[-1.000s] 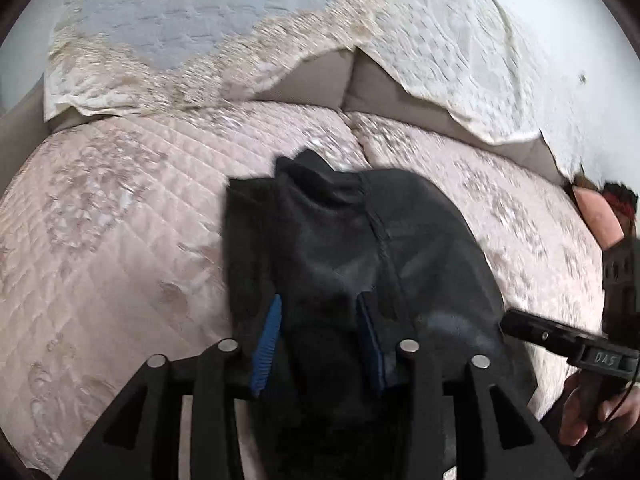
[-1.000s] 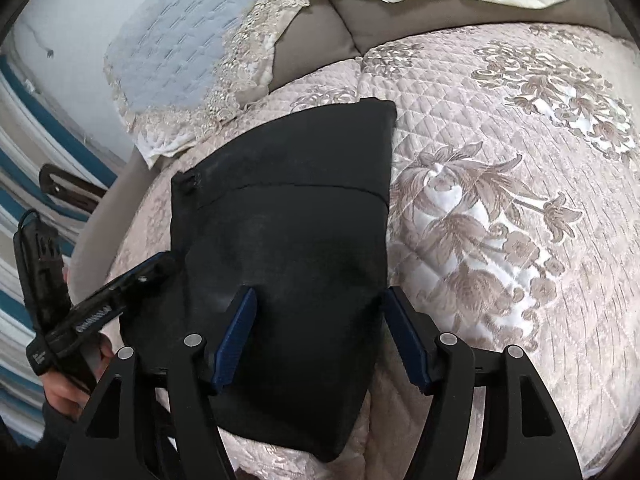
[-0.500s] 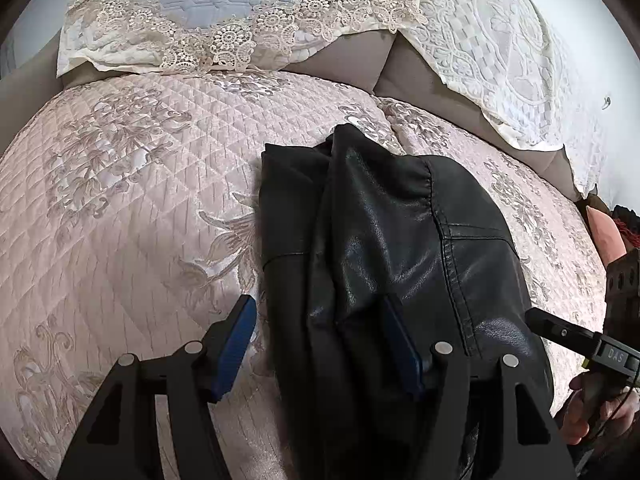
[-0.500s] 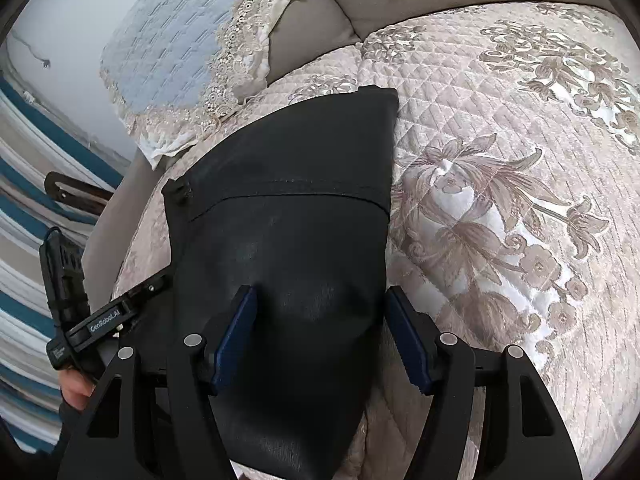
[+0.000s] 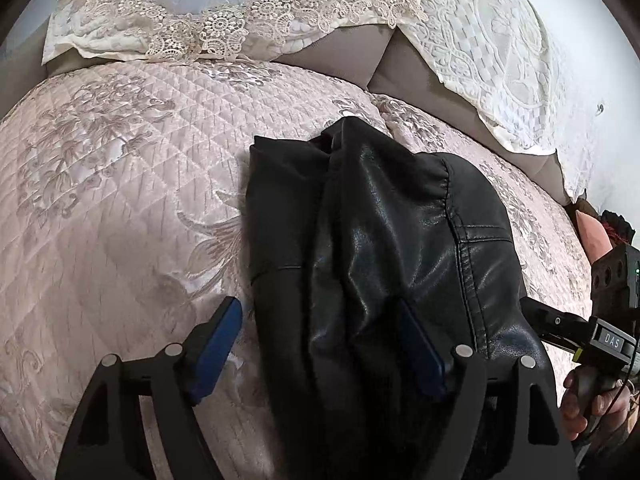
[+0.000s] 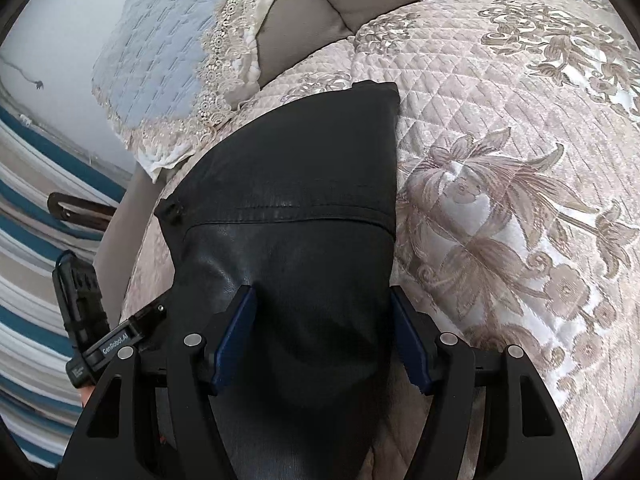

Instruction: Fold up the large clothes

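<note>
A black leather jacket (image 5: pixel 400 220), folded into a narrow bundle, lies on the quilted bedspread (image 5: pixel 100 220). My left gripper (image 5: pixel 318 308) hangs just over its near end, jaws opening. The left pad (image 5: pixel 216 352) is clear of the leather over the quilt, and the right pad (image 5: pixel 420 352) rests against a fold. In the right wrist view the same jacket (image 6: pixel 304 184) runs away from my right gripper (image 6: pixel 320 294). Those jaws stand wide and are closing slightly, and the jacket's near end fills the gap between them without being squeezed.
Lace-edged pillows (image 5: pixel 200 8) and a white lace cover (image 5: pixel 500 60) line the headboard behind the jacket. A hand (image 5: pixel 588 404) holds the other gripper's handle at the right edge. Striped cloth (image 6: pixel 32 240) hangs past the bed's left side. Floral quilt (image 6: pixel 520 160) spreads right of the jacket.
The left jaws spread wide and let go of the jacket fold they pinched. Both grippers sank closer to the bed. The jacket has settled flatter on the quilt.
</note>
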`<state>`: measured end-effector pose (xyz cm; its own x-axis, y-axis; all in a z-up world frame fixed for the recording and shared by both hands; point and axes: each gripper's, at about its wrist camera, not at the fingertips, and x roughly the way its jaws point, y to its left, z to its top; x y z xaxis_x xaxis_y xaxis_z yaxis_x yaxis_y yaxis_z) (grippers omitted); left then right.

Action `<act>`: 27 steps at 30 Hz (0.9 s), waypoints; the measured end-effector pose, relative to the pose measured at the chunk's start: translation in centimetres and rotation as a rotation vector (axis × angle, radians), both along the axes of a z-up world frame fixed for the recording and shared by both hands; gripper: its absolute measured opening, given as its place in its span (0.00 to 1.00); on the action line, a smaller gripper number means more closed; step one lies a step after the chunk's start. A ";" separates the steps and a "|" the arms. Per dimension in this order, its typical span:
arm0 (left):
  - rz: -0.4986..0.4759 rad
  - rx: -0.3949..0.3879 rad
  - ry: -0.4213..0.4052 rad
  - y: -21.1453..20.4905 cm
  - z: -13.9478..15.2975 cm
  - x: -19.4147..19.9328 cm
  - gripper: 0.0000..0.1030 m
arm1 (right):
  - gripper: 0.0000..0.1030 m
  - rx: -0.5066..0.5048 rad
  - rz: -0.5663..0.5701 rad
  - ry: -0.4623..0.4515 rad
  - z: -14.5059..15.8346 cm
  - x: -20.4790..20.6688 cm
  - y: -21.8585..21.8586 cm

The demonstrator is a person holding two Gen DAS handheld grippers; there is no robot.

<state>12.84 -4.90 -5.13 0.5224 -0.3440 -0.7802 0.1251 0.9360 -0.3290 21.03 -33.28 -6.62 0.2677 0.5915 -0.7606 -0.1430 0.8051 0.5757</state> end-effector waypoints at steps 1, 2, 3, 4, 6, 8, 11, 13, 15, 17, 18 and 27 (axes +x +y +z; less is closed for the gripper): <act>-0.002 0.004 0.002 0.0 0.1 -0.1 0.77 | 0.61 0.003 0.002 0.001 0.1 -0.1 0.0; -0.005 0.003 0.006 -0.1 0.1 -0.2 0.74 | 0.57 0.009 0.003 0.005 0.2 -0.2 -0.1; -0.010 -0.005 0.009 -0.1 0.2 -0.4 0.69 | 0.53 0.016 0.002 0.012 0.2 -0.3 -0.2; -0.014 -0.009 0.009 -0.1 0.3 -0.7 0.67 | 0.51 0.024 0.002 0.019 0.4 -0.4 -0.4; -0.017 0.004 -0.002 -0.3 0.4 -1.3 0.64 | 0.47 0.031 0.009 0.019 0.7 -0.6 -0.6; -0.011 0.001 -0.009 -0.2 0.3 -1.4 0.63 | 0.47 0.031 0.016 0.021 0.6 -0.5 -0.6; -0.014 -0.010 0.005 -0.2 0.1 -0.8 0.62 | 0.51 0.052 0.012 0.042 -0.2 0.3 -0.6; -0.025 -0.020 0.015 -0.2 -0.1 -0.2 0.63 | 0.53 0.089 0.006 0.068 -0.9 0.8 -0.8; -0.042 -0.040 0.025 -0.1 -0.2 0.5 0.64 | 0.53 0.098 0.012 0.071 -0.9 1.1 -0.8; -0.044 -0.065 0.033 0.1 -0.4 0.8 0.63 | 0.49 0.085 0.021 0.066 -0.7 1.2 -0.6; -0.040 -0.067 0.034 0.1 -0.3 0.8 0.60 | 0.44 0.082 0.020 0.061 -0.4 1.1 -0.6; -0.032 -0.026 -0.012 -0.3 2.3 -0.6 0.19 | 0.18 0.079 0.020 0.002 3.1 0.1 -0.5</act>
<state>12.25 -5.23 -2.80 0.5203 -0.3810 -0.7643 0.1589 0.9225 -0.3517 21.16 -33.79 -3.51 0.2537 0.6549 -0.7119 -0.1578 0.7541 0.6375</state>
